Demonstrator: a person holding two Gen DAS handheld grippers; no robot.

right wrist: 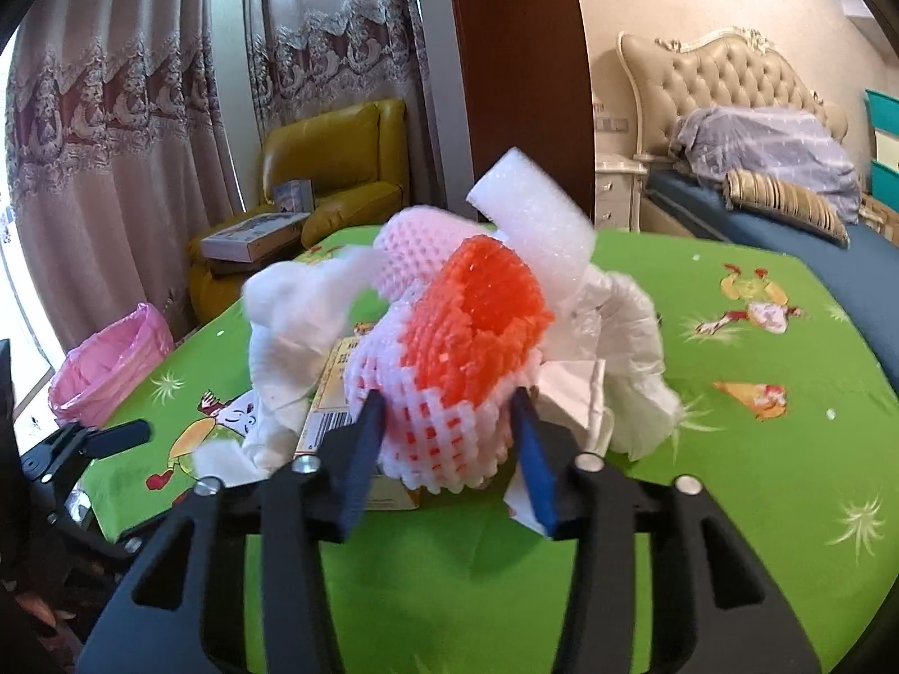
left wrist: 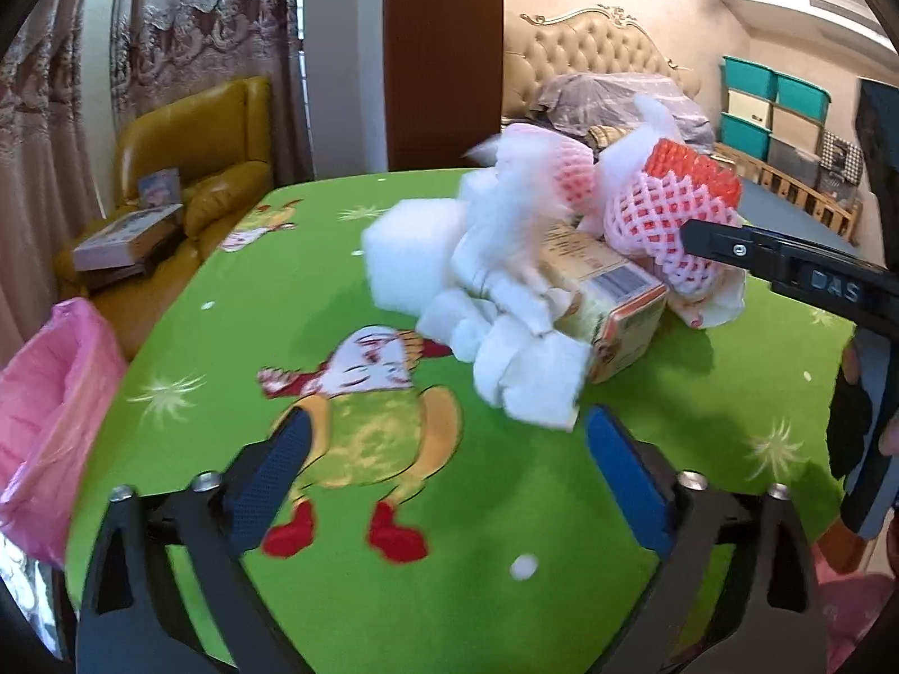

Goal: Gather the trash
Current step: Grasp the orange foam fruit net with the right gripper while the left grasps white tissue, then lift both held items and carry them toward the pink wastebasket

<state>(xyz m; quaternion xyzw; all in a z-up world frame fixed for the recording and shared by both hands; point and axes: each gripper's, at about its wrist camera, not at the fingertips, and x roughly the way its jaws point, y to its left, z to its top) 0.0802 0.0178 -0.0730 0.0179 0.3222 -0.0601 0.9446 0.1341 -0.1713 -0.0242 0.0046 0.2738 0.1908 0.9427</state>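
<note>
The left claw (left wrist: 444,449) hangs spread and empty just short of the white foam blocks (left wrist: 522,376). Behind them, a barcoded carton (left wrist: 612,303), print blurred. The right claw (right wrist: 449,410), marked "DAS", pinches the pink foam fruit net (right wrist: 449,370) atop the desk's (right wrist: 730,505) trash heap.

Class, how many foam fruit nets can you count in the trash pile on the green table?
2: a red-and-white net between the right gripper's fingers, and a white net behind it. More may be hidden in the pile.

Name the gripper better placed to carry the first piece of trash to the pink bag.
Right gripper: its pads press the red-and-white foam net sleeve. The left gripper stands open, short of the pile.
</note>
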